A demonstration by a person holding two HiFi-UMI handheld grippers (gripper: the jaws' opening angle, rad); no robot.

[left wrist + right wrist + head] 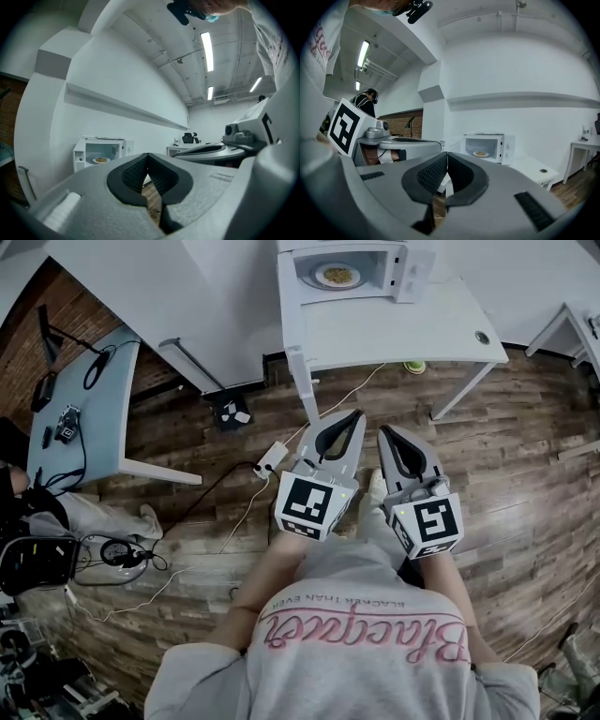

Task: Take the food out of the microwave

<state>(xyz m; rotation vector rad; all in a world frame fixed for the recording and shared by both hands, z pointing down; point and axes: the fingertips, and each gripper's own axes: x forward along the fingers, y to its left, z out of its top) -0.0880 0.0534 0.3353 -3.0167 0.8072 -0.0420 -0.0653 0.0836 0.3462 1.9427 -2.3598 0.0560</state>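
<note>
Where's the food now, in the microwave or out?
In. The plate of food sits inside the microwave, visible in all three views.

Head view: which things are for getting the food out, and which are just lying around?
For the job: microwave, plate of food, left gripper, right gripper.
Just lying about: power strip, side desk.

Looks like you're in a lab-ish office space: white worktable point(394, 334) with a microwave point(412, 273) far ahead, gear-cluttered desk point(108, 418) on the left, power strip point(272, 458) and cables point(200, 501) across the plank floor point(506, 456), strip lights point(206, 51) overhead.
</note>
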